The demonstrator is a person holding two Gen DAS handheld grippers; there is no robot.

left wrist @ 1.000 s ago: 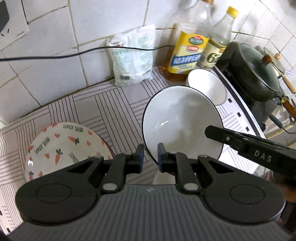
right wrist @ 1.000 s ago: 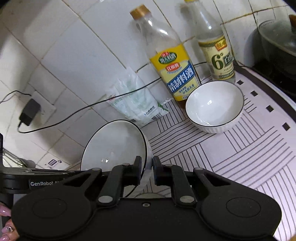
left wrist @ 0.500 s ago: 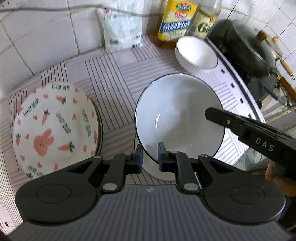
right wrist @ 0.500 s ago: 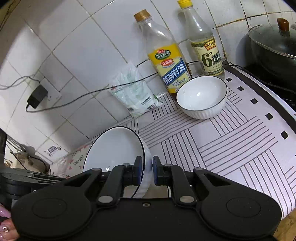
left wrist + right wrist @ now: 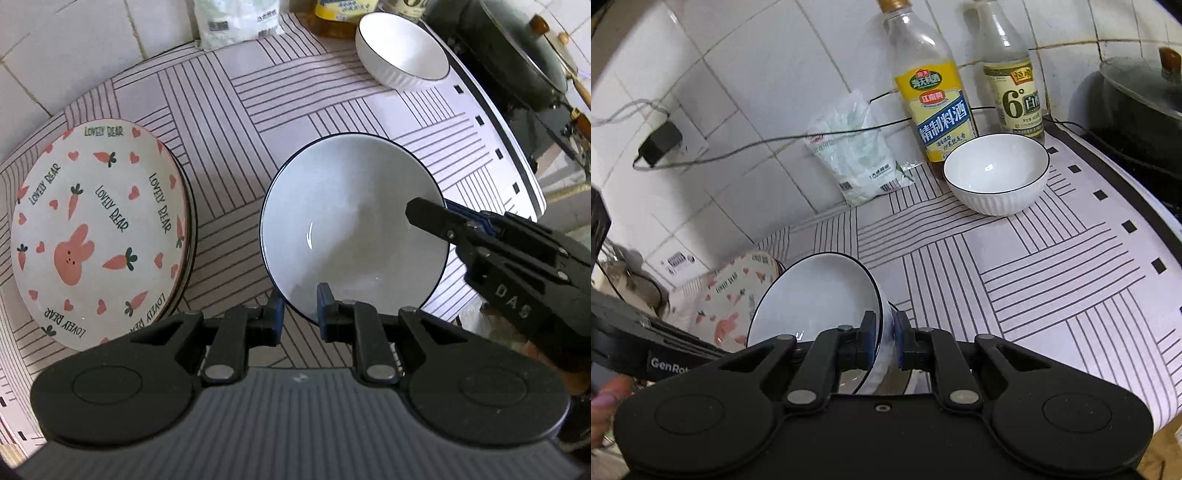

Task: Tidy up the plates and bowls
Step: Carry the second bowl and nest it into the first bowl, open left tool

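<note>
A large white bowl with a dark rim (image 5: 351, 229) hangs above the striped counter, held by both grippers. My left gripper (image 5: 299, 306) is shut on its near rim. My right gripper (image 5: 885, 338) is shut on its right rim, seen in the left wrist view as a black arm (image 5: 480, 236). The bowl also shows in the right wrist view (image 5: 816, 295). A stack of carrot-and-rabbit plates (image 5: 96, 229) lies to the left, also seen in the right wrist view (image 5: 731, 299). A smaller ribbed white bowl (image 5: 995, 173) sits at the back by the bottles, also in the left wrist view (image 5: 402, 50).
Two bottles (image 5: 932, 88) (image 5: 1012, 77) and a white plastic bag (image 5: 853, 155) stand against the tiled wall. A dark lidded pot (image 5: 517, 51) sits on the stove at right. A cable (image 5: 746, 147) runs along the wall. The counter edge (image 5: 524, 162) curves at right.
Both grippers have lifted the large bowl up and toward me. The view has tilted down, so the plate stack shows fully and the small bowl lies farther away.
</note>
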